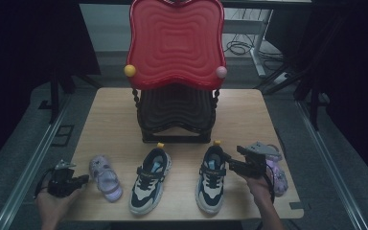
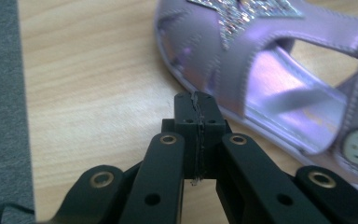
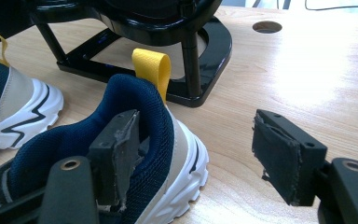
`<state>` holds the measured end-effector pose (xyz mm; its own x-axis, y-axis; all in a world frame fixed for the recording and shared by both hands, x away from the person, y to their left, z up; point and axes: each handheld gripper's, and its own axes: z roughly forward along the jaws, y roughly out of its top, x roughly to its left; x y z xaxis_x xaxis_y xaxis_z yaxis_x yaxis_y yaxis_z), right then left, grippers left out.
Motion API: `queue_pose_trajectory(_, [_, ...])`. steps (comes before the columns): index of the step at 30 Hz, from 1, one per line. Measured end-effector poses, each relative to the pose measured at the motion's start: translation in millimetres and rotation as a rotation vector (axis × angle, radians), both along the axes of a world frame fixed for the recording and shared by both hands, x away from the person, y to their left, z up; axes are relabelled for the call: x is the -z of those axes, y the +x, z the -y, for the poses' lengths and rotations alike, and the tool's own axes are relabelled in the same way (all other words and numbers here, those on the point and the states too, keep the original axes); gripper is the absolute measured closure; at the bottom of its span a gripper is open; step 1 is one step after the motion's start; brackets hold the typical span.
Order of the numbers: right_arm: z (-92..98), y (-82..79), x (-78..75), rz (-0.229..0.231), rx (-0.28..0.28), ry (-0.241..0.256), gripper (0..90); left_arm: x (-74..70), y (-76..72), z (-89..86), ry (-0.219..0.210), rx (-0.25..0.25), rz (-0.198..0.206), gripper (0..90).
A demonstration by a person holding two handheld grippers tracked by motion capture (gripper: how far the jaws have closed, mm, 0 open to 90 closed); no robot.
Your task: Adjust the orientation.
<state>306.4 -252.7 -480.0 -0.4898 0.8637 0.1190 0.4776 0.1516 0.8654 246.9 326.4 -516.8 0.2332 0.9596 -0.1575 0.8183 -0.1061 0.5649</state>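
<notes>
High view: the right tongs [image 1: 230, 160] sit at the heel of the right sneaker [image 1: 211, 179], which lies near the counter's [image 1: 115, 105] front edge, right of centre. The left tongs [image 1: 79, 181] rest at the front left corner, just beside a lilac sandal [image 1: 105, 177]. A second sneaker [image 1: 149, 180] lies between sandal and right sneaker; a red-topped black rack [image 1: 175, 72] stands at the back.
Left gripper view: the left tongs [image 2: 198, 116] are clenched on nothing, their tips just beside the sandal's [image 2: 270, 70] sole.
Right gripper view: the right tongs [image 3: 200, 154] are released and spread wide, one jaw inside the navy heel collar of the sneaker [image 3: 130, 154], the other outside it over bare counter [image 3: 307, 70].
</notes>
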Motion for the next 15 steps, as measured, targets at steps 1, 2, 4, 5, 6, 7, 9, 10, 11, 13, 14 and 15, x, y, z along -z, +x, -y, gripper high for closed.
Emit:
queue_pose_trajectory(1, [-0.1,0.0,0.1,-0.001,0.003,-0.002,31.6,0.0,1.5,-1.1,-0.010,-0.004,0.002,89.4])
queue_pose_trajectory(2, [-0.2,0.1,0.2,-0.002,0.004,-0.002,31.7,0.3,4.5,-2.4,-0.019,-0.010,0.008,89.4])
queue_pose_trajectory(4, [-0.1,0.1,0.7,-0.001,0.003,-0.007,31.6,1.3,10.2,-3.5,-0.031,-0.012,0.006,89.4])
queue_pose_trajectory(5, [0.1,0.0,0.9,-0.002,0.003,-0.009,31.6,1.9,12.5,-3.7,-0.033,-0.012,0.005,89.4])
queue_pose_trajectory(6, [0.3,0.0,1.0,-0.002,0.004,-0.008,31.6,2.4,16.5,-3.8,-0.036,-0.013,0.003,89.5])
queue_pose_trajectory(7, [0.8,-0.1,1.3,-0.005,0.005,-0.005,31.6,2.1,18.1,-3.7,-0.037,-0.014,0.004,89.5])
queue_pose_trajectory(9, [1.6,-0.1,1.5,-0.007,0.008,-0.007,31.7,0.3,21.8,-3.5,-0.045,-0.015,0.008,89.6])
queue_pose_trajectory(10, [2.1,0.2,1.6,-0.006,0.010,-0.007,31.7,-0.4,23.6,-3.5,-0.052,-0.011,0.008,89.6])
queue_pose_trajectory(11, [2.5,0.4,1.7,-0.007,0.011,-0.006,31.7,-1.0,24.9,-3.4,-0.056,-0.011,0.008,89.7])
queue_pose_trajectory(13, [2.9,0.7,1.9,-0.010,0.016,-0.007,31.6,-1.8,29.3,-2.8,-0.060,-0.006,0.004,89.7])
queue_pose_trajectory(14, [3.0,0.8,2.1,-0.010,0.016,-0.008,31.6,-1.9,31.2,-2.6,-0.064,-0.006,0.003,89.8])
queue_pose_trajectory(15, [2.8,0.7,2.2,-0.010,0.016,-0.007,31.7,-1.8,33.1,-2.3,-0.067,-0.004,0.002,89.7])
